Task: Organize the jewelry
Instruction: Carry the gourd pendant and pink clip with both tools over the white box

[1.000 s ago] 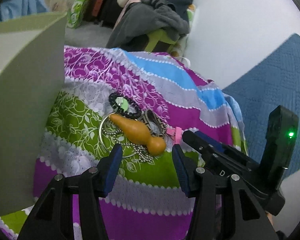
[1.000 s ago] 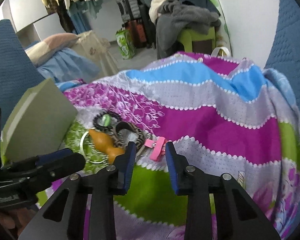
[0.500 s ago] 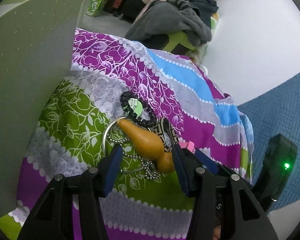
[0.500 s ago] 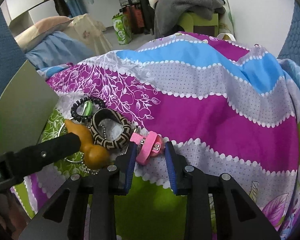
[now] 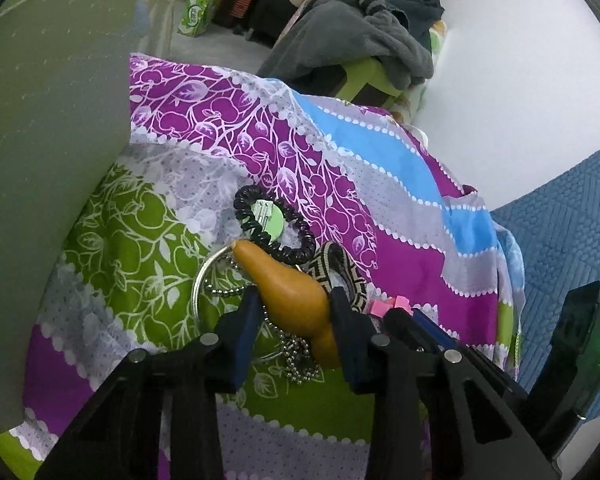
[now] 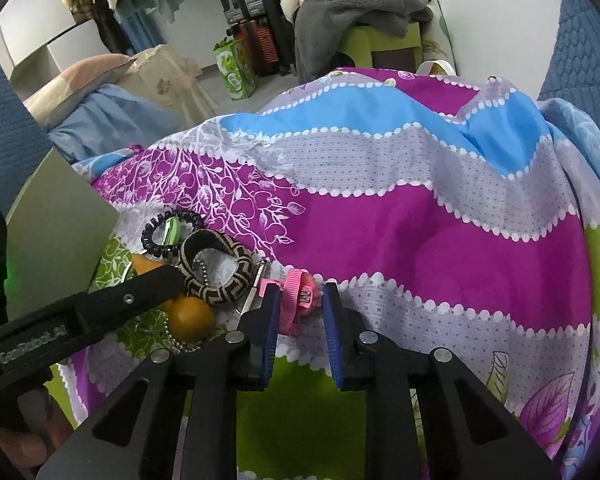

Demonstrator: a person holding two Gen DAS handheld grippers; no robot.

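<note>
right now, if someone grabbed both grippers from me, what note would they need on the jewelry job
Left gripper: fingers either side of the orange gourd pendant, close to it; whether it grips yet is unclear.
Right gripper: open, fingers straddling the pink strap piece, not closed on it.
Jewelry sits in one cluster on the striped cloth: black coil band, silver ring and ball chain under the gourd, patterned woven bracelet beside it, pink piece at the right end.
Done: nothing sorted, all pieces lie together.
Left: lift the gourd and pink piece apart, then separate the rest. The green board stands at the left.
</note>
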